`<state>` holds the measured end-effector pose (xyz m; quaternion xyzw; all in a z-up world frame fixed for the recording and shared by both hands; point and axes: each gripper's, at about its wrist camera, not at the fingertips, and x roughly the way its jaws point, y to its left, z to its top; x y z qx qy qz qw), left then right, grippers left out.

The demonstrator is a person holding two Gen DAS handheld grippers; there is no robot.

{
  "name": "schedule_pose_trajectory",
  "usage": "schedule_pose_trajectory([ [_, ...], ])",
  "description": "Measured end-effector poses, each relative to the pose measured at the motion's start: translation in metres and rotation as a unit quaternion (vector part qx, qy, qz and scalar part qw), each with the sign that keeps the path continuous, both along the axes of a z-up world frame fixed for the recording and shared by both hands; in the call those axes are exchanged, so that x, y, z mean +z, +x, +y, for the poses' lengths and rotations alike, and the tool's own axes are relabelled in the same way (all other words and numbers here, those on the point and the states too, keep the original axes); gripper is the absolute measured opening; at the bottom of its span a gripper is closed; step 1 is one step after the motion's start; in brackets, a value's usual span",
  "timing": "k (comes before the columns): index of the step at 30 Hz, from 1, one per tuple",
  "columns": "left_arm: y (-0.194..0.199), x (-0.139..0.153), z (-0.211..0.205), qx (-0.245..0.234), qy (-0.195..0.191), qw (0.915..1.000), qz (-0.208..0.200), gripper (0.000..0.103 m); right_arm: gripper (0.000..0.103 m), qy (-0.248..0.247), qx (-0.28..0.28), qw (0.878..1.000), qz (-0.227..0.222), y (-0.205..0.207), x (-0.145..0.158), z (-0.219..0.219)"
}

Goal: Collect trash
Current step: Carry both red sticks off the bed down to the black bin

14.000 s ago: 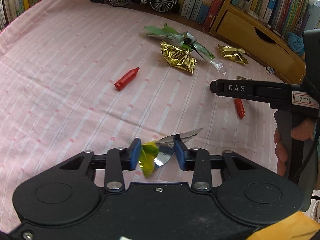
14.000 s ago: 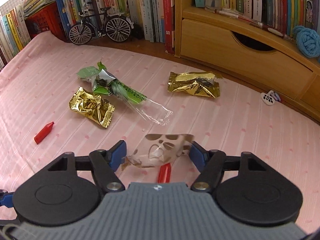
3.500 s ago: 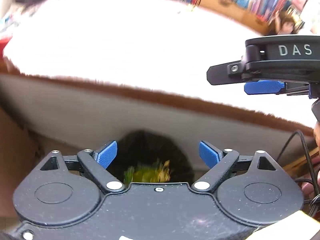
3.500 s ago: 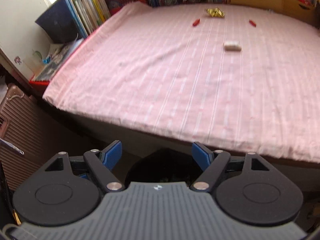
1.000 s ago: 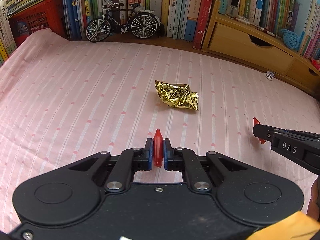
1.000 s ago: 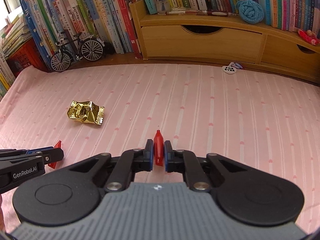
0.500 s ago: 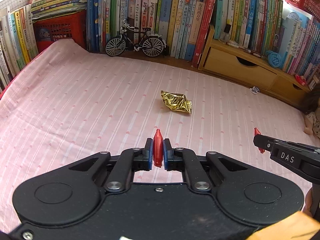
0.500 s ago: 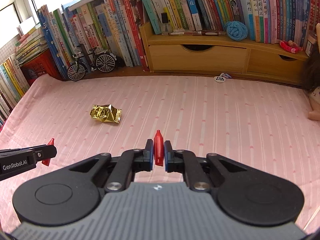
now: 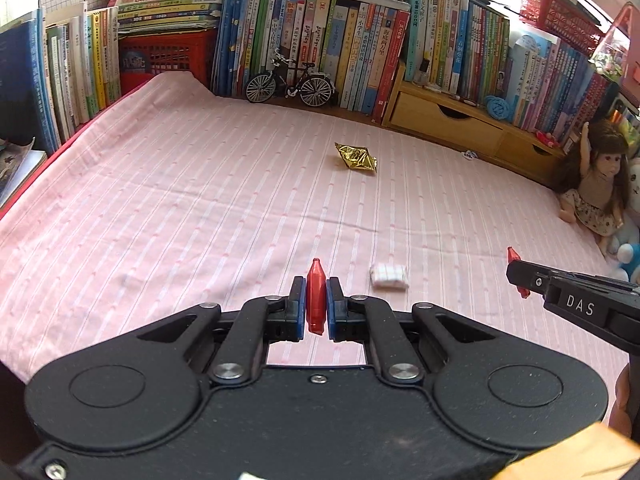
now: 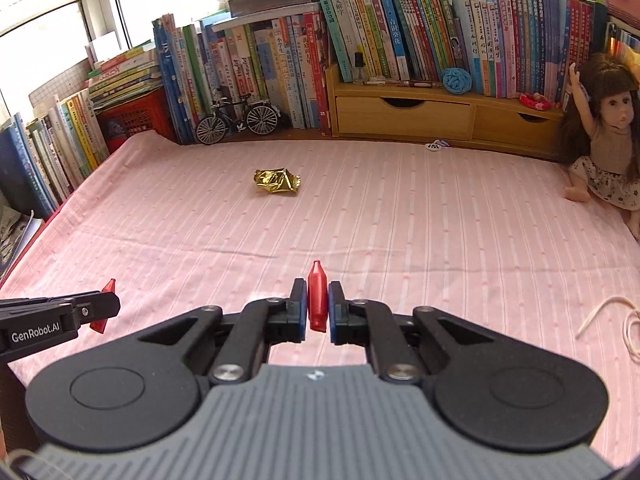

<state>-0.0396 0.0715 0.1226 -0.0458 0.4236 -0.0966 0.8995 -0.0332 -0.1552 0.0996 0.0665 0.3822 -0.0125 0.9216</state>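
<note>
Trash is spread over two grippers and a pink striped bedsheet (image 9: 180, 184); one red cone-shaped piece (image 9: 315, 300) is pinched upright between the blue pads of the left gripper (image 9: 316, 304), its tip pointing toward twelve o'clock in the left wrist view; a second red cone-shaped piece (image 10: 318, 300) is clamped the same way by the right gripper (image 10: 318, 304), whose jaws are pressed onto it. In the left wrist view the right gripper is seen at three o'clock, with its red piece showing at the tip; in the right wrist view the left gripper is seen at nine o'clock, likewise with red showing at its tip. A crumpled gold wrapper (image 9: 356, 157) is left lying on the sheet toward twelve o'clock, well apart from both grippers; a small white wrapped piece (image 9: 388, 276) is seen on the sheet just beside the left gripper's fingers, toward one o'clock. A model bicycle (image 9: 290, 85) is stood before the books (image 9: 360, 60) at the far edge; a doll (image 10: 608, 136) is propped at two o'clock in the right wrist view.
</note>
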Motion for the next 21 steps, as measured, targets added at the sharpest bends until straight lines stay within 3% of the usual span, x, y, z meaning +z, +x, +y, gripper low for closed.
schedule_pose_trajectory([
  [9,-0.124,0.006,0.093,0.007,0.015,0.9999,0.003,0.009,0.014,0.007,0.001,1.0,0.005,-0.105,0.002,0.062],
  [21,-0.205,-0.025,0.145,0.035,0.007,0.9979,0.054,0.009,0.015,0.042,0.069,0.996,0.041,-0.173,-0.021,0.13],
])
